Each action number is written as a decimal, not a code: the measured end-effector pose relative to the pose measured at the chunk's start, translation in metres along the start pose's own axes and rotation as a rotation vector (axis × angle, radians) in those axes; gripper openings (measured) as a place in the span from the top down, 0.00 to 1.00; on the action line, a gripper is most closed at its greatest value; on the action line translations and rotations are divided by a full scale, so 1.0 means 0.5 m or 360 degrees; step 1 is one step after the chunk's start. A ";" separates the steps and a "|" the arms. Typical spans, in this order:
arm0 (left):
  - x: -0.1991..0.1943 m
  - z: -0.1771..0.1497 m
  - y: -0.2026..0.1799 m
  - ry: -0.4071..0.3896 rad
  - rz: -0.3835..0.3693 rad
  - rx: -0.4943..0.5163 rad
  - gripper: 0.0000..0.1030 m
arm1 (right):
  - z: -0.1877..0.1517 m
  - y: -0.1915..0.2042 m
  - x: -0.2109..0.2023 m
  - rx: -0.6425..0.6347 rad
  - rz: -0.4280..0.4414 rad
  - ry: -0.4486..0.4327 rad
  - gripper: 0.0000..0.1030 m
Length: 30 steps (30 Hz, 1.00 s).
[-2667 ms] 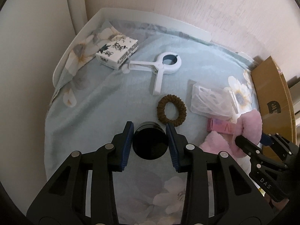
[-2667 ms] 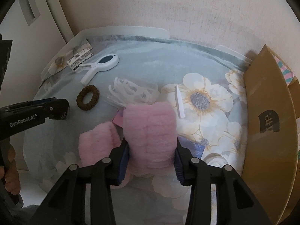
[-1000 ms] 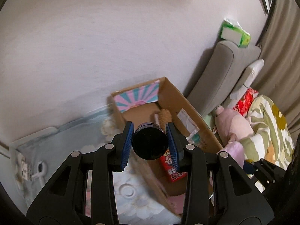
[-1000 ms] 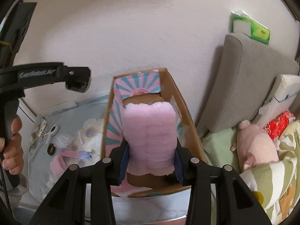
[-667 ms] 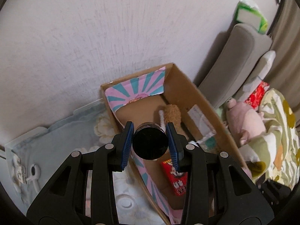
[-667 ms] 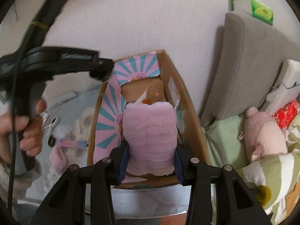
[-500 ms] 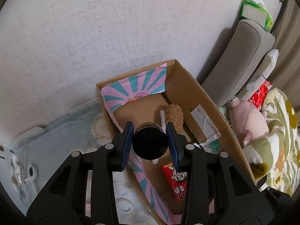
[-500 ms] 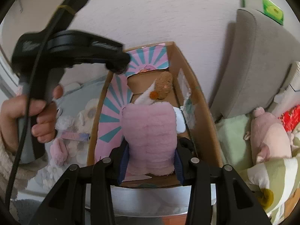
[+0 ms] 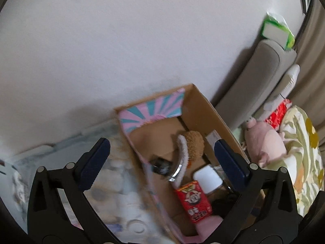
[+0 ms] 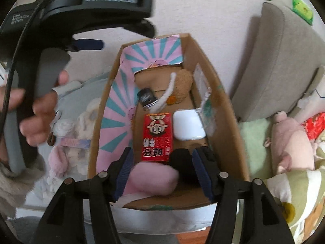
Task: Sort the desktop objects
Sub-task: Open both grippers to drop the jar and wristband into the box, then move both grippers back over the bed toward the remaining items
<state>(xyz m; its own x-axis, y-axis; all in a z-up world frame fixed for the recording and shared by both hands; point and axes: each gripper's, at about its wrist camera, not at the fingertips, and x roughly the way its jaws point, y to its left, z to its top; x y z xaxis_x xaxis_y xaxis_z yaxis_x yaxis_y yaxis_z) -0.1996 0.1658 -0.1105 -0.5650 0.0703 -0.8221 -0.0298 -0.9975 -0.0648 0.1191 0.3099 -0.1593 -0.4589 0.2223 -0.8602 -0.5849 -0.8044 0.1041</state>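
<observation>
In the left wrist view my left gripper (image 9: 162, 162) hangs over the cardboard box (image 9: 211, 109), its jaws opening wide with nothing between them. The black jar (image 9: 160, 165) lies loose on the box floor beside a brown plush (image 9: 195, 142). My right gripper (image 10: 164, 170) reaches into the near end of the box (image 10: 221, 93), jaws opening. The pink fluffy piece (image 10: 152, 180) rests on the box floor between them. It leans at the left pad and stands apart from the right pad. The black jar (image 10: 146, 97) also shows in the right wrist view.
The box also holds a red carton (image 10: 157, 136), a white case (image 10: 189, 127) and a dark item (image 10: 182, 162). Left of the box lies the floral cloth (image 10: 81, 93) with another pink fluffy piece (image 10: 59, 158). A hand (image 10: 36, 111) holds the left gripper there. A grey cushion (image 10: 284, 61) stands right.
Both grippers came down over the box. The left jaws sprang open and the black jar dropped into the box. The right jaws widened and the pink fluffy piece sank to the box floor.
</observation>
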 end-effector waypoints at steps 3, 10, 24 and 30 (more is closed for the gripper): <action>-0.036 0.004 0.030 -0.0044 0.0020 -0.0039 0.01 | -0.003 -0.011 -0.018 0.0033 -0.0002 -0.0043 0.38; -0.088 0.002 0.090 -0.0094 0.0061 -0.0091 0.01 | -0.004 -0.010 -0.049 0.0127 -0.0036 -0.0129 0.36; -0.177 -0.097 0.190 -0.0079 0.0139 -0.0160 0.01 | -0.026 0.081 -0.107 0.0095 -0.0085 -0.0266 0.36; -0.240 -0.131 0.277 -0.0145 0.0248 -0.0245 0.01 | -0.014 0.132 -0.110 0.0033 -0.0041 -0.0302 0.36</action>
<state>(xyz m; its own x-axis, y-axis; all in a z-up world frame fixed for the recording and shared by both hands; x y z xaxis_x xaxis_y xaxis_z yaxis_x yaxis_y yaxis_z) -0.0817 0.0201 -0.0580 -0.6251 -0.0927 -0.7750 0.1858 -0.9820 -0.0324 0.1104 0.2408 -0.1088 -0.5604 0.3445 -0.7532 -0.6110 -0.7859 0.0951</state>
